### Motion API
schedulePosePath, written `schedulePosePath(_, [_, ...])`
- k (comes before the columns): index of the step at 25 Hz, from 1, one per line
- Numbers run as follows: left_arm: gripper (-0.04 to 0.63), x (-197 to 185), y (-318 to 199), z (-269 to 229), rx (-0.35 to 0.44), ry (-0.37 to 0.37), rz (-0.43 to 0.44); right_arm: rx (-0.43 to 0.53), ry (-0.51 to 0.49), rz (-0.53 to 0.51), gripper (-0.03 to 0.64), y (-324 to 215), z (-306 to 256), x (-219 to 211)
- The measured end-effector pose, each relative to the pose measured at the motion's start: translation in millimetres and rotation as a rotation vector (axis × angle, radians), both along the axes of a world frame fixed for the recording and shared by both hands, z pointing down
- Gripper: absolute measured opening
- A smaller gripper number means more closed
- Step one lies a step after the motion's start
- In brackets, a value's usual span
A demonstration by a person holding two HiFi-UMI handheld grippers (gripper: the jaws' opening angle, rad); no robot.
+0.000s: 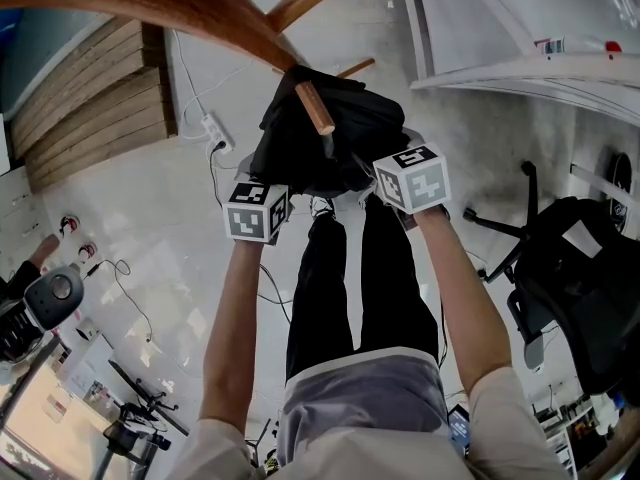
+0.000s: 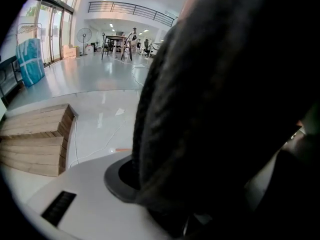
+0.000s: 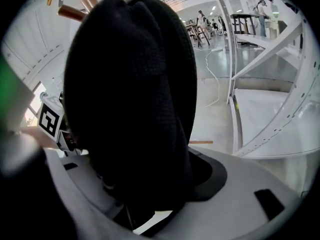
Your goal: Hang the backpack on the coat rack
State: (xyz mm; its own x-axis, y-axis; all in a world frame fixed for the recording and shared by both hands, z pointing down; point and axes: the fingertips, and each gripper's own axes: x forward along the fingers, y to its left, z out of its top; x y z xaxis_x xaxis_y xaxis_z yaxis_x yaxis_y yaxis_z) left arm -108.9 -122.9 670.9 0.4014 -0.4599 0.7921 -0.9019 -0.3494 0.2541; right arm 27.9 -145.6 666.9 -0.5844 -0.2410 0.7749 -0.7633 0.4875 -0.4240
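Note:
A black backpack (image 1: 335, 133) hangs bunched against the wooden coat rack (image 1: 190, 3), and a short peg (image 1: 315, 108) sticks out across its top. My left gripper (image 1: 278, 176) reaches into the bag's lower left side. My right gripper (image 1: 366, 166) reaches into its lower right. In the left gripper view dark backpack fabric (image 2: 220, 99) fills the space over my left gripper (image 2: 200, 194) and lies on its grey pad (image 2: 116, 176); the other jaw is hidden. In the right gripper view the backpack (image 3: 132, 99) bulges between the jaws of my right gripper (image 3: 145, 184), touching both.
A black office chair (image 1: 575, 268) stands at the right. A white power strip (image 1: 216, 134) with cables lies on the pale floor left of the rack. A wooden stepped platform (image 1: 90, 98) is further left, a white frame (image 1: 520, 38) upper right. Camera gear (image 1: 135, 418) sits lower left.

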Motion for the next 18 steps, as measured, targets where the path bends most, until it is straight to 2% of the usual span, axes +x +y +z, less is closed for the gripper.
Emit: schedulePosePath(18, [0.218, -3, -18, 10, 0.081, -0.009, 0.006, 0.025, 0.026, 0.027, 0.331, -15, 15, -1])
